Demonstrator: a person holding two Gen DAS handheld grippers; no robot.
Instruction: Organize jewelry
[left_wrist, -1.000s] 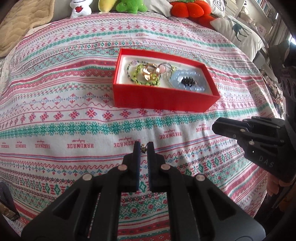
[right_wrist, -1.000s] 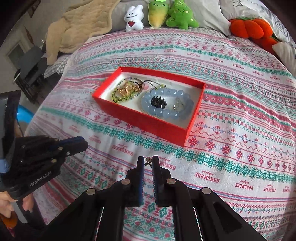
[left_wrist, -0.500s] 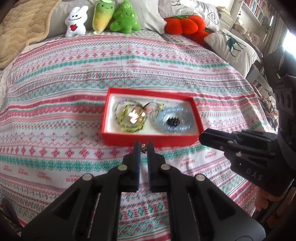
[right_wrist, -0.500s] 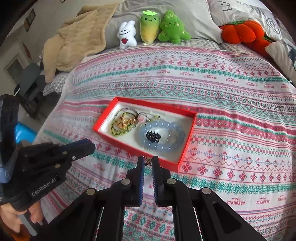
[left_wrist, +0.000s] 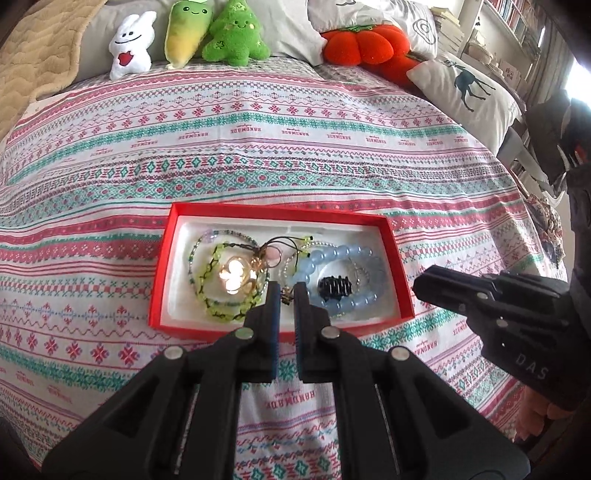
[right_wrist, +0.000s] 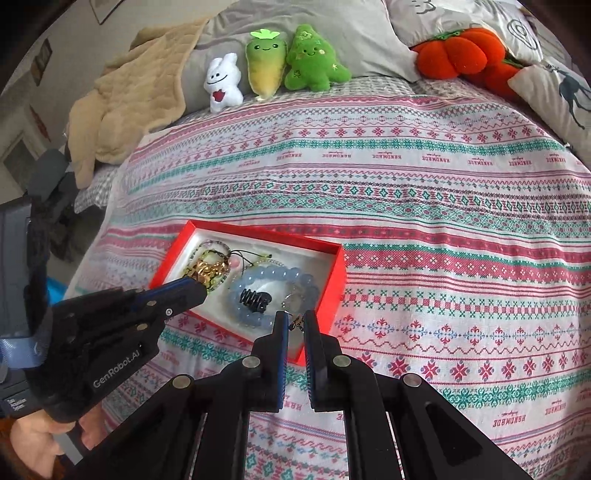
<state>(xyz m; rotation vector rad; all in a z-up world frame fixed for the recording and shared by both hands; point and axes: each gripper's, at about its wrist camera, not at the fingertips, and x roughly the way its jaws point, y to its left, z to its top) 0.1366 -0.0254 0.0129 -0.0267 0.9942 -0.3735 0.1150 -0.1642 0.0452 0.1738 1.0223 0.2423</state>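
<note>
A red jewelry box (left_wrist: 159, 280) (right_wrist: 332, 288) with a white lining lies on the patterned bedspread. It holds a green beaded bracelet (left_wrist: 214, 295), a gold piece (left_wrist: 236, 277) (right_wrist: 207, 271), a blue bead bracelet (left_wrist: 332, 258) (right_wrist: 273, 275) and a black hair claw (left_wrist: 334, 288) (right_wrist: 253, 299). My left gripper (left_wrist: 286, 295) is shut on a small gold earring (left_wrist: 285, 294) over the box's near side. My right gripper (right_wrist: 295, 323) is shut on a small earring (right_wrist: 294, 324) above the box's near right corner.
Plush toys (left_wrist: 129, 44) (right_wrist: 310, 59), an orange pumpkin cushion (left_wrist: 362, 44) and pillows (left_wrist: 469, 88) line the far edge of the bed. A beige blanket (right_wrist: 136, 99) lies at the far left. The striped bedspread (left_wrist: 295, 147) surrounds the box.
Both grippers have risen and moved forward over the box's near edge, each still holding its earring. The box now looks farther below and the far edge of the bed has come into view.
</note>
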